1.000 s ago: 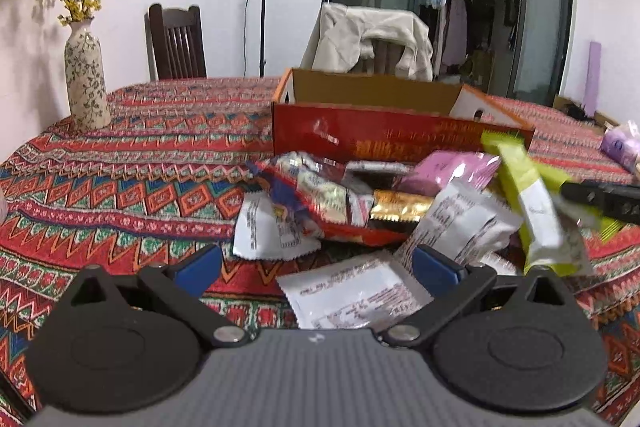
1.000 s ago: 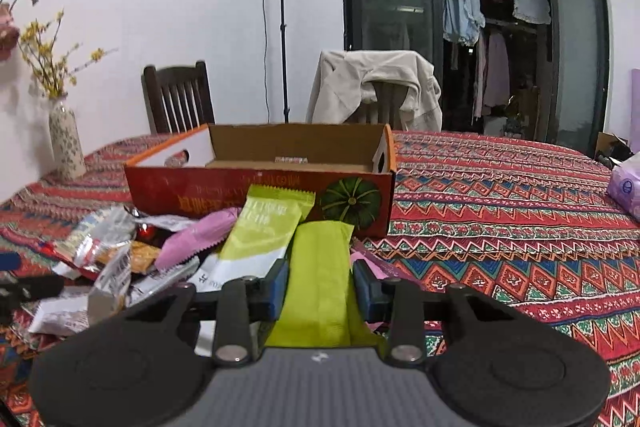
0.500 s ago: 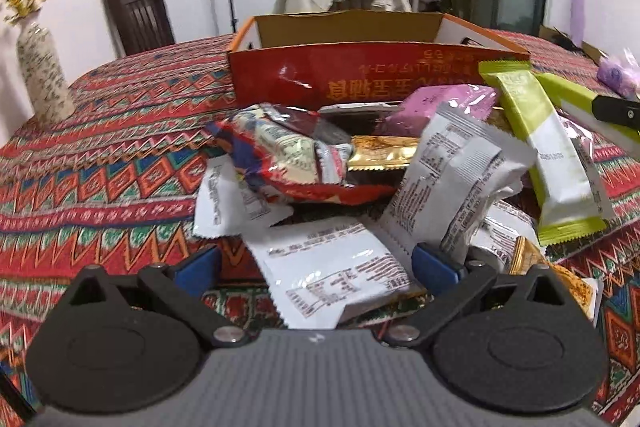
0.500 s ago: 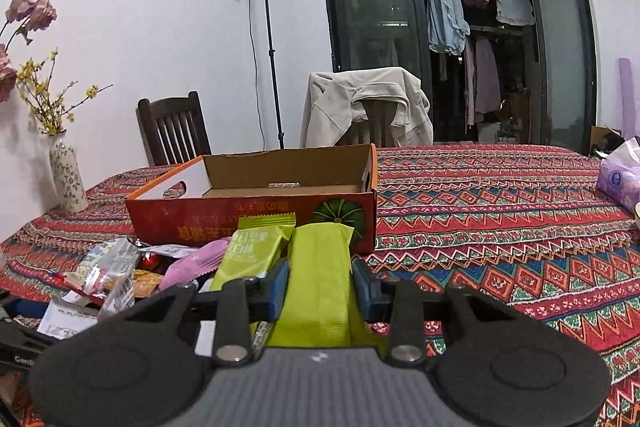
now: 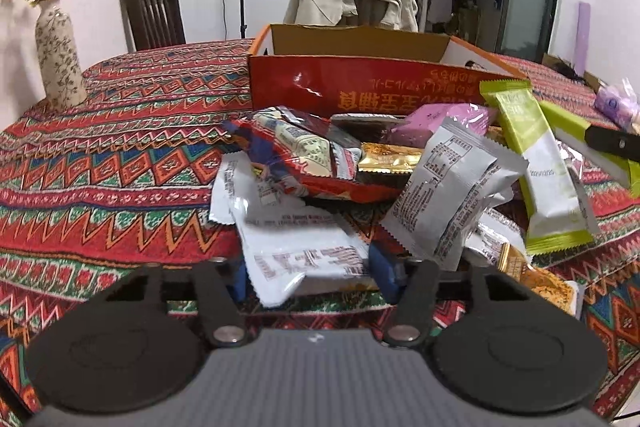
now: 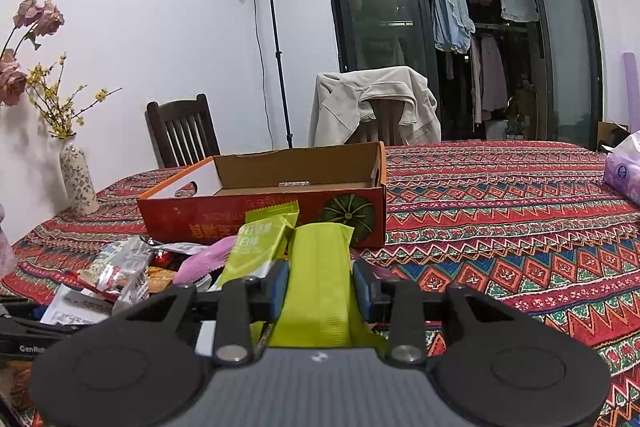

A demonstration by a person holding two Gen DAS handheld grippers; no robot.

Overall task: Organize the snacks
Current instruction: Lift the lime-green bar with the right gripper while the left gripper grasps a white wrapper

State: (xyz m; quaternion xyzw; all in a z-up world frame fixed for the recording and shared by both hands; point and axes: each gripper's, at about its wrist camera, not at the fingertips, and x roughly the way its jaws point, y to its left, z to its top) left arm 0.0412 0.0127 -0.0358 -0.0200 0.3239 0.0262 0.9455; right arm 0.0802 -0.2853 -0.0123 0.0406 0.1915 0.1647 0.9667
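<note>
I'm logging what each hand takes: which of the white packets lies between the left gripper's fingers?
The flat white packet nearest the camera, printed side up, between the closing left gripper. The other white packet leans tilted to its right, outside the fingers.

1 box (image 6: 272, 211), 2 chairs (image 6: 182, 129), 1 vase (image 6: 78, 175), approx. 12 snack pkts (image 5: 448, 187).

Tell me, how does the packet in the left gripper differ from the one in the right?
The white packet between the closing left gripper lies flat on the pile, covered in dark print; the plain lime-green packet is clamped in the right gripper, pointing toward the red box. Both are sealed snack wrappers.
</note>
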